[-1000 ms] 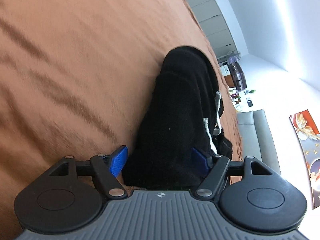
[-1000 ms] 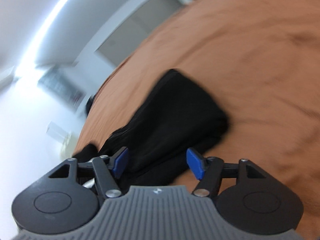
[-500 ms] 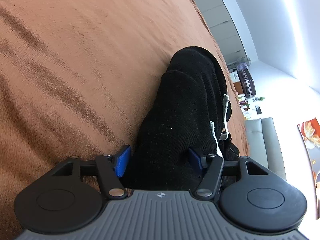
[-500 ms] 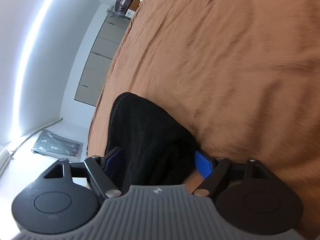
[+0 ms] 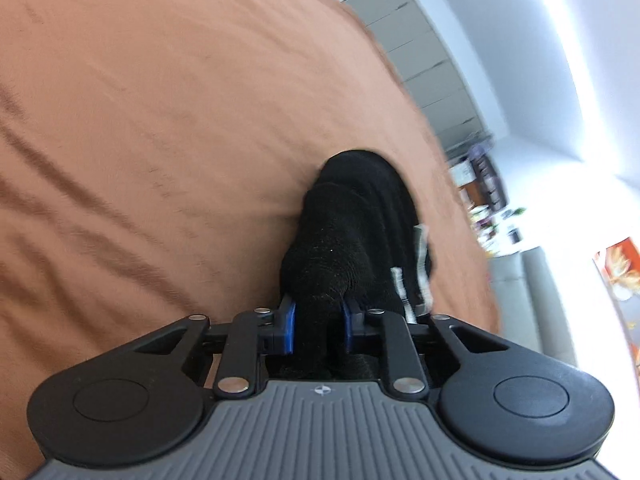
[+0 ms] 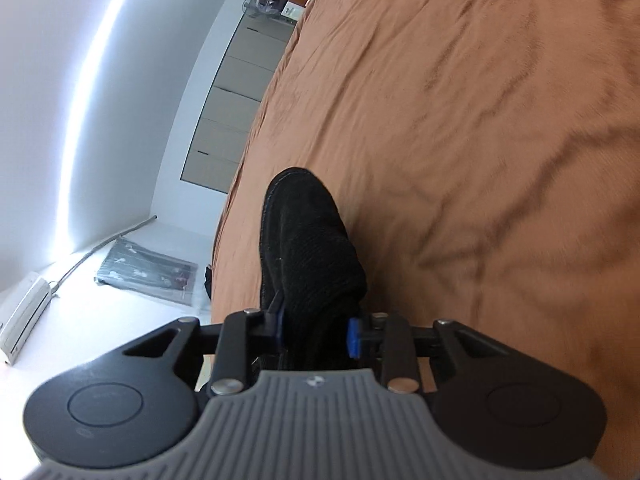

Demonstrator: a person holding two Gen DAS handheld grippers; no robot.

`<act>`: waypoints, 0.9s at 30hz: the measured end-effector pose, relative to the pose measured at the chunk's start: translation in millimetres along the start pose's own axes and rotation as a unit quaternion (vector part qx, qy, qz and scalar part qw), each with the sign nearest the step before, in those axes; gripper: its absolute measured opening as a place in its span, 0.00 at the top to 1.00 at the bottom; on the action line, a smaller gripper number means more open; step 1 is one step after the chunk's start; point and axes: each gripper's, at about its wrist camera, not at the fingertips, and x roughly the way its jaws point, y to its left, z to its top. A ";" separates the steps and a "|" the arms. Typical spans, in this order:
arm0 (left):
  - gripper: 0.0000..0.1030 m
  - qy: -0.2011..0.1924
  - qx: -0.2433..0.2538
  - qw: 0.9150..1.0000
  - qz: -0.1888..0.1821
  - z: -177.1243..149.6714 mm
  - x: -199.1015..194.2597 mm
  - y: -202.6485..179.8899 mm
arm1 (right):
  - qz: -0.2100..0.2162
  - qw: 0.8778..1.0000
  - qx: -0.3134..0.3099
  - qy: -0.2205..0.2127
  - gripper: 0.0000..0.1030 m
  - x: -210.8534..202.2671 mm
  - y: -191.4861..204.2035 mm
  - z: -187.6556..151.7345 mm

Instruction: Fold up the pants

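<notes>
On the rust-orange bedspread [image 5: 160, 140] lie the black knit pants [image 5: 352, 232], bunched and not yet folded flat, the left gripper [image 5: 319, 322] having just closed on one end and the right gripper [image 6: 316, 330] on another.

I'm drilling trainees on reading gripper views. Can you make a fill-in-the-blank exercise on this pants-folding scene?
1. The pants are ____ in colour.
2. They lie on an ____ bedspread.
3. The left gripper has its jaws ____ on the pants.
4. The right gripper grips the ____ too.

Missing words: black; orange; shut; pants
</notes>
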 end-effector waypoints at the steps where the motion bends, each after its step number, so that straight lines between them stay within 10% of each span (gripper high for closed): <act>1: 0.77 0.008 0.002 1.000 0.011 -1.6 5.6 4.7 | -0.009 1.000 -0.003 -0.001 0.76 -1.1 -3.5 -1.8; 4: 0.74 0.016 0.011 0.999 0.035 -10.4 18.1 15.2 | -0.066 0.998 -0.005 0.003 0.76 15.8 -32.5 -2.8; 14: 0.66 -0.093 0.141 0.985 0.042 -17.6 -26.0 -49.4 | -0.012 0.999 0.038 0.000 0.66 12.7 -60.7 0.9; 27: 0.52 -0.004 0.449 0.892 -0.048 -116.0 82.8 -218.1 | -0.013 0.999 0.029 -0.033 0.50 33.2 -42.3 -11.0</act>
